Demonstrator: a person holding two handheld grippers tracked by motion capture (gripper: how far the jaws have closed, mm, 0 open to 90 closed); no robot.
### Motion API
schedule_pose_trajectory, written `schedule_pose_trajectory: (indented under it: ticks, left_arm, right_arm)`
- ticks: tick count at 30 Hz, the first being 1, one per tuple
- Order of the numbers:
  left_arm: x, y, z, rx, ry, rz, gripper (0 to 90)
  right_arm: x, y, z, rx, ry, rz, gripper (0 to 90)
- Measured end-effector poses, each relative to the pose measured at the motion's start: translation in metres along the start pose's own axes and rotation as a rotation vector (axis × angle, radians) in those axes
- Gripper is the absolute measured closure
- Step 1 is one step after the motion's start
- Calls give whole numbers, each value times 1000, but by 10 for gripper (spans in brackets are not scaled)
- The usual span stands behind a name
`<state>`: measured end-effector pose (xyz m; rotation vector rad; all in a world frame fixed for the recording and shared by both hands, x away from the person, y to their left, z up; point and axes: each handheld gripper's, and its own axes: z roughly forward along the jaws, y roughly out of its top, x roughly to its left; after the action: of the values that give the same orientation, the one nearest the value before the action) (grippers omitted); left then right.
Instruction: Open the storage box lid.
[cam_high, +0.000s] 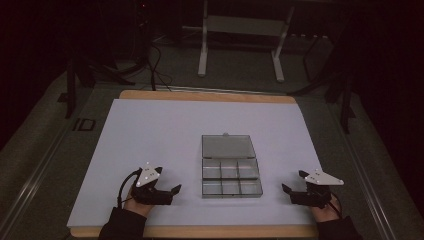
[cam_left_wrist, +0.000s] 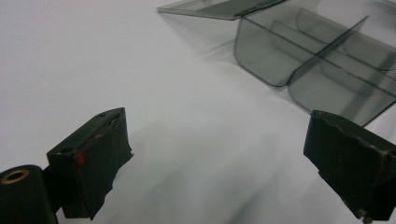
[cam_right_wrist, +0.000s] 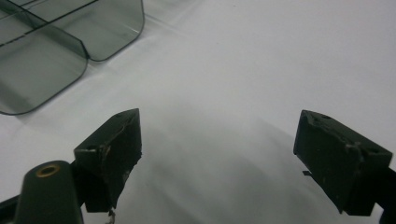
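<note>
Organizer box (cam_high: 231, 172), smoky clear plastic with its lid folded open, sits at centre frame on the white sheet (cam_high: 165, 130). We hold our left gripper (cam_high: 167, 192) at lower left and our right gripper (cam_high: 292, 194) at lower right, each with jaws spread apart, gripping nothing, flanking the box.

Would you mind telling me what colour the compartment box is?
The compartment box is see-through smoky grey plastic, clearest in the left gripper view.
</note>
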<state>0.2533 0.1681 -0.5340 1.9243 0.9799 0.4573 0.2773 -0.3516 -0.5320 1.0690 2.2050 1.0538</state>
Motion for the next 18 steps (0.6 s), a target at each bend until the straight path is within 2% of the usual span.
schedule_pose_trajectory:
  ticks: [2,3,4,5,9,14,18]
  left_arm:
    - [1,-2,-1,2,29,6,83]
    - [1,-2,-1,2,29,6,82]
    - [3,-4,-2,10,59,14,82]
    - [4,-4,-2,13,69,13,82]
    - [6,-5,-3,2,91,-3,82]
    - [2,-6,-2,1,106,28,82]
    - [3,-6,-2,2,105,19,82]
  right_arm:
    - [-2,-1,-1,-1,-15,2,150]
    - [-2,-1,-1,-1,-15,2,150]
    - [-3,-1,-2,-4,-20,3,150]
    - [-5,-2,-3,-8,-36,8,150]
    - [-8,-3,-3,-11,-45,23,150]
    - [-8,-3,-2,-4,-53,27,152]
    - [-8,-3,-1,0,-65,36,153]
